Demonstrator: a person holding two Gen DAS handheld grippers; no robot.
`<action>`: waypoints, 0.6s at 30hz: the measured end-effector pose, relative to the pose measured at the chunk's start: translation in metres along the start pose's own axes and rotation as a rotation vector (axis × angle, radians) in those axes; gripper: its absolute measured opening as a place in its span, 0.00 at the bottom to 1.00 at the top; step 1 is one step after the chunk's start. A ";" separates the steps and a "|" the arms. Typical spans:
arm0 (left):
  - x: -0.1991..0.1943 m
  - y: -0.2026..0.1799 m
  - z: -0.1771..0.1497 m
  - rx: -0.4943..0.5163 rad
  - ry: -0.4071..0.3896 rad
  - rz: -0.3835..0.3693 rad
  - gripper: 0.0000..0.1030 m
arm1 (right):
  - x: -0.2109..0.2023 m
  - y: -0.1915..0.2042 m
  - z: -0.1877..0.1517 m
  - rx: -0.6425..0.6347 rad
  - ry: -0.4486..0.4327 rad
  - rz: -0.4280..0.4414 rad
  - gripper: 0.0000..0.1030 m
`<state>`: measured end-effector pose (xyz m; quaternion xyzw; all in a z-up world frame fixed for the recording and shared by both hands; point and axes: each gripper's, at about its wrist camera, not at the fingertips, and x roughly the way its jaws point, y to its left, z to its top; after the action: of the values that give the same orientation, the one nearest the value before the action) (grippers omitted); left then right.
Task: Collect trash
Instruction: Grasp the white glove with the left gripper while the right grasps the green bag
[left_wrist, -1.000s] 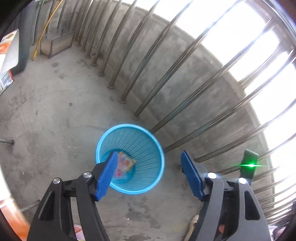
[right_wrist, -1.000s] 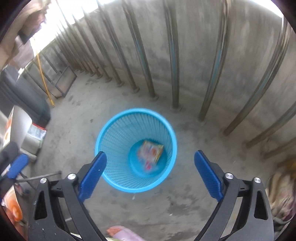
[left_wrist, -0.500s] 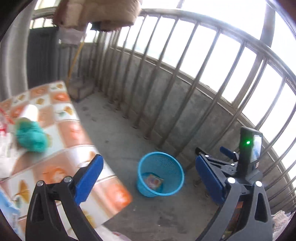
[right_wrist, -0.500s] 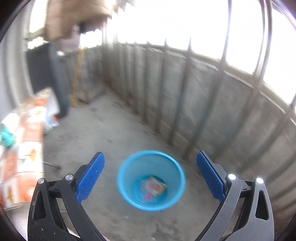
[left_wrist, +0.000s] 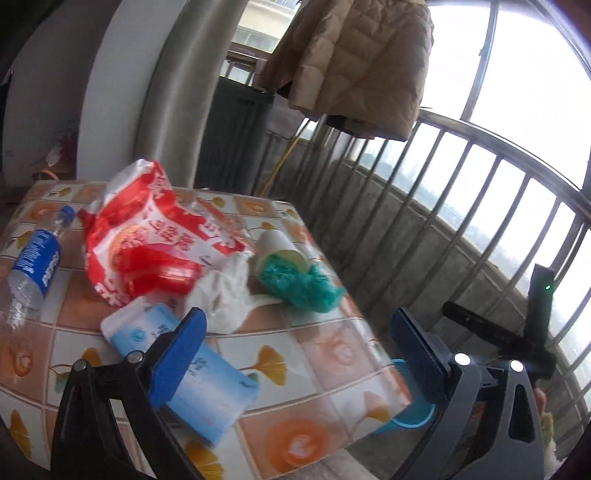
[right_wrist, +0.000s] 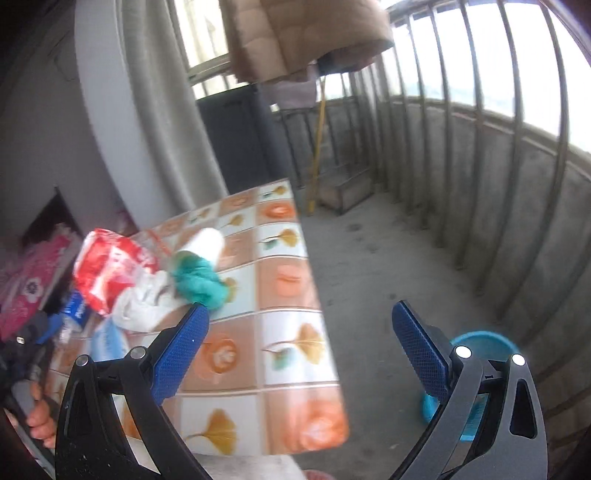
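Both the left gripper (left_wrist: 295, 343) and the right gripper (right_wrist: 300, 341) hang wide apart, holding nothing, above the tiled table (left_wrist: 325, 354). On it lie a red bag (left_wrist: 147, 236), teal wad (left_wrist: 299, 280), tissue pack (left_wrist: 207, 387) and bottle (left_wrist: 35, 264); the blue bin (right_wrist: 487, 345) stands on the floor beside the table

Black gripper (left_wrist: 291, 350) frames, blue ribbed pads (left_wrist: 177, 354) (silver screws).

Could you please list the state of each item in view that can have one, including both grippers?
left gripper: jaws open, empty
right gripper: jaws open, empty
Pepsi bottle: lying on its side, capped
paper cup: tipped over, green wad spilling out
red snack bag: crumpled, lying on the table
tissue pack: lying flat
blue trash basket: upright on the floor
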<state>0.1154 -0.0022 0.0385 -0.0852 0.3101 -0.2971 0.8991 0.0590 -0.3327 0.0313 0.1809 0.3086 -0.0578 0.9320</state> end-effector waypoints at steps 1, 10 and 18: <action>0.007 0.008 0.001 0.014 0.012 0.041 0.95 | 0.009 0.009 0.003 0.002 0.022 0.034 0.92; 0.061 0.048 0.001 0.051 0.120 0.120 0.82 | 0.094 0.060 0.018 0.023 0.199 0.230 0.86; 0.094 0.052 0.004 0.081 0.178 0.136 0.50 | 0.122 0.077 0.018 0.000 0.257 0.232 0.75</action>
<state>0.2022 -0.0156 -0.0240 -0.0010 0.3813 -0.2541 0.8888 0.1834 -0.2675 -0.0049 0.2213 0.4021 0.0738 0.8854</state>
